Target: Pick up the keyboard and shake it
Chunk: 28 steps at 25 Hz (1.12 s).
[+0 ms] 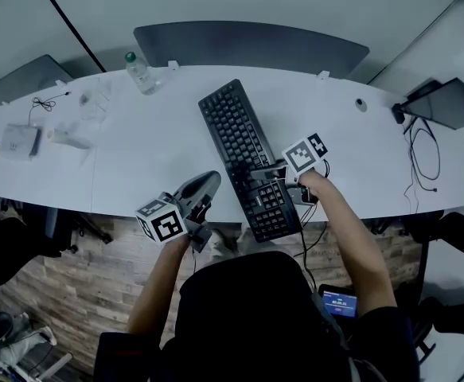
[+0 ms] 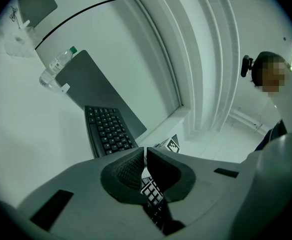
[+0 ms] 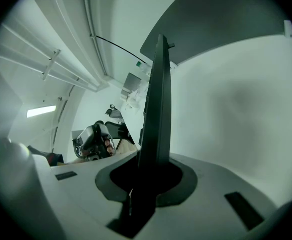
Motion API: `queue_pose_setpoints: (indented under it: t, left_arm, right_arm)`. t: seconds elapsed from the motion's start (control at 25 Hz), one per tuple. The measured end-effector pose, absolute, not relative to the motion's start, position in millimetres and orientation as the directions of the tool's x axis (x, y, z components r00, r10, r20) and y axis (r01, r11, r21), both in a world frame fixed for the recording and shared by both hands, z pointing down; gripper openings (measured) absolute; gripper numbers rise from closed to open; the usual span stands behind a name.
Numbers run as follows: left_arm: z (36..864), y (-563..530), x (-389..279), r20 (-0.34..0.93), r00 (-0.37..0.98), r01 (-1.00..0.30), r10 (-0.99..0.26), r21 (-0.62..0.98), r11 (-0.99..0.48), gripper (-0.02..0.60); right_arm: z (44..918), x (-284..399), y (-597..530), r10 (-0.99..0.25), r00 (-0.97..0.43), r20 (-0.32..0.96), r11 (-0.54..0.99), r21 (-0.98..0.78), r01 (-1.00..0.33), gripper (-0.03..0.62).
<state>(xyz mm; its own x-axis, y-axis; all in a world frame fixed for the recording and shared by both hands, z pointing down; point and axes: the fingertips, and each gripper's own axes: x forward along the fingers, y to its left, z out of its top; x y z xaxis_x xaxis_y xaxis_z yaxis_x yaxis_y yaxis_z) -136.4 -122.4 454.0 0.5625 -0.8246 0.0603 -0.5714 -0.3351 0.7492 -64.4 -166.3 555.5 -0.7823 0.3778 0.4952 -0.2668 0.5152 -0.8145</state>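
head view / keyboard: black keyboard lies diagonally across the white table, with its near end hanging past the front edge
head view / right fingers: my right gripper comes in from the keyboard's right side and clamps its long edge near the near end
head view / left fingers: my left gripper is just left of the keyboard at the table's front edge, clenched on nothing, and I can't tell if it touches the keyboard
head view / rest: water bottle stands at the back by the grey panel; small white box is far left
left gripper view / fingers: my left gripper has its pads pressed together with nothing between them
left gripper view / keyboard: keyboard runs away ahead of the jaws; keys also show below the pads
left gripper view / rest: bottle and grey panel are beyond it
right gripper view / fingers: my right gripper is grasping the keyboard, which is seen edge-on and upright between the pads
right gripper view / lift: can't tell if the keyboard is off the table
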Motion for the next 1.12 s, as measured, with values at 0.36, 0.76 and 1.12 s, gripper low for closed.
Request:
queue_pose_setpoints:
  t: [0.36,0.76,1.12]
  left_arm:
    - [460,-129,-139,0.094,0.559,-0.632,-0.824,0.691,-0.35,0.017]
    - [445,-157,-133,0.205,0.659,-0.702,-0.723,0.513,-0.494,0.084]
    - [443,-177,-113,0.449,0.694,-0.698,-0.563,0.223,-0.681,0.124]
  right_arm:
    - [556,-62,-160,0.447,-0.729,0.519,0.556,-0.799,-0.228,0.081]
    - [561,-52,-151,0.528,-0.632,0.568,0.596,-0.778,-0.2,0.083]
    - [558,-44,-143,0.598,-0.507,0.621,0.657,-0.742,-0.132,0.082]
